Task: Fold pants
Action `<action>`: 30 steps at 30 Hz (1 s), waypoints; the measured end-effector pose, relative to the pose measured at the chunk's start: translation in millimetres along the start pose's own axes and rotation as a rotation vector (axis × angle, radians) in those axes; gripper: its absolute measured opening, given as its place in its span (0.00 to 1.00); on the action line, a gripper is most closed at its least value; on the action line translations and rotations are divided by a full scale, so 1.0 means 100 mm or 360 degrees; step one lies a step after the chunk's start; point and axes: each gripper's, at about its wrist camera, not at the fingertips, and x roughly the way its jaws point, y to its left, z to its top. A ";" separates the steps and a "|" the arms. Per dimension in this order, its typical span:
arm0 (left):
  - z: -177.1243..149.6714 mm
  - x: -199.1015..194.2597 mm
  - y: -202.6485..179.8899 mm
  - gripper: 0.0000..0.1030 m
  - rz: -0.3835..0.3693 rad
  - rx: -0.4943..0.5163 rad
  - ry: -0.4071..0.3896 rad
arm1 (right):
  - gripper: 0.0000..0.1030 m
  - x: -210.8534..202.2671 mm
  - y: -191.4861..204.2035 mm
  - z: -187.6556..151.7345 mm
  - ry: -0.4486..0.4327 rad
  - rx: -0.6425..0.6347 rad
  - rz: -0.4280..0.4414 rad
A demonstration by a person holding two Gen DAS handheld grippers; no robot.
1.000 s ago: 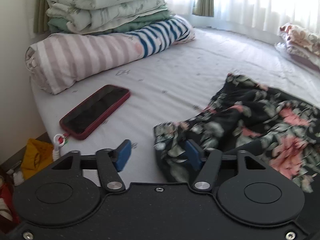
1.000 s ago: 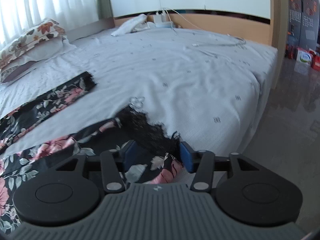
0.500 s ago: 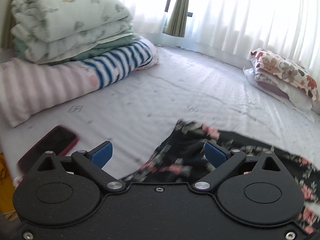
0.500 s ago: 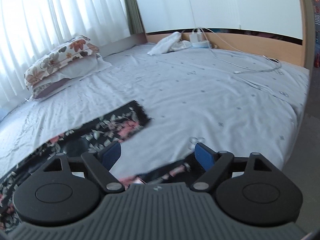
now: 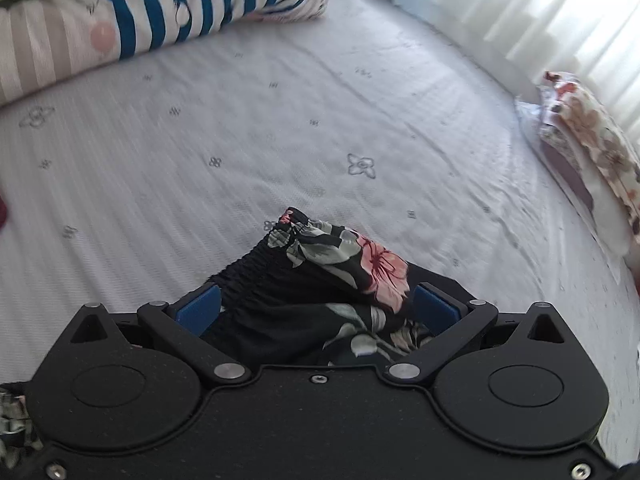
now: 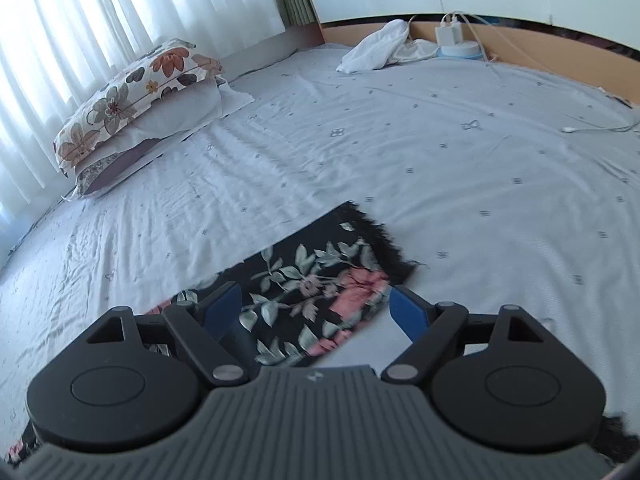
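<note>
The black floral pants lie on the white bed sheet. In the left wrist view their gathered elastic waistband [image 5: 308, 276] sits bunched between my wide-open blue pads [image 5: 198, 312]; my left gripper [image 5: 318, 306] is open around it. In the right wrist view a leg hem with a frayed black edge [image 6: 320, 276] lies flat between the spread fingers of my right gripper [image 6: 316, 308], which is open just above it. The rest of the pants is hidden under the gripper bodies.
A striped rolled blanket [image 5: 120, 24] lies at the far left. A floral pillow [image 6: 132, 96] on other pillows sits by the curtain. A white cloth [image 6: 376, 48], a charger and cables [image 6: 460, 36] lie near the wooden headboard.
Both grippers opened wide and moved forward over the bed. The left one left the phone behind and now has the waistband between its fingers. The right one moved to the other leg's hem.
</note>
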 end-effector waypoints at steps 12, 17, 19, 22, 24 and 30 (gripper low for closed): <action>0.14 1.04 -0.18 0.88 0.0318 0.0037 -0.0020 | 0.87 1.50 0.19 0.28 0.0026 0.0224 0.0049; 0.06 1.11 -0.27 0.82 0.0401 0.0208 -0.0144 | 0.87 2.02 0.18 0.34 0.0077 0.0280 -0.0046; 0.04 1.12 -0.27 0.82 0.0401 0.0224 -0.0162 | 0.87 2.20 0.19 0.34 0.0106 0.0270 -0.0085; 0.00 1.10 -0.26 0.78 0.0407 0.0246 -0.0199 | 0.87 2.43 0.24 0.35 0.0132 0.0218 -0.0162; -0.03 1.06 -0.24 0.75 0.0417 0.0252 -0.0232 | 0.86 2.57 0.28 0.35 0.0156 0.0162 -0.0237; -0.10 0.96 -0.24 0.30 0.0396 0.0264 -0.0334 | 0.35 2.72 0.45 0.34 0.0167 -0.0031 -0.0475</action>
